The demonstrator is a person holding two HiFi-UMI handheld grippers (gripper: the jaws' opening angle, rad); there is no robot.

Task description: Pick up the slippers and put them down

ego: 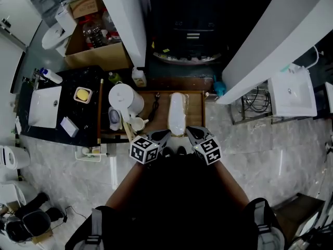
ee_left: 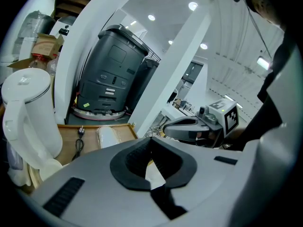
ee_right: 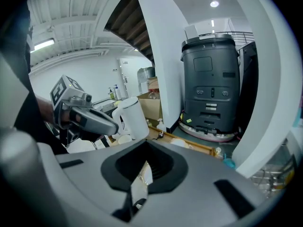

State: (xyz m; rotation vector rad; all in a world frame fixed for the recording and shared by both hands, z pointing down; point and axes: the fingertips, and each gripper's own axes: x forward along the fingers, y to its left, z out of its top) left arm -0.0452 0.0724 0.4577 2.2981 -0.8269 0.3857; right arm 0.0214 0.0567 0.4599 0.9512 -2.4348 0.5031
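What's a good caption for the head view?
Left gripper and right gripper, shut, hover by white slippers on a wooden tray.

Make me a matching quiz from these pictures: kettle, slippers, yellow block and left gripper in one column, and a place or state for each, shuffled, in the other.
Things:
1. kettle
2. slippers
3. yellow block
4. left gripper

Places or states:
A. jaws shut, nothing between them
B. on the black counter
C. left end of the wooden tray
D. right half of the wooden tray

Pairs: 1-C, 2-D, 3-B, 4-A
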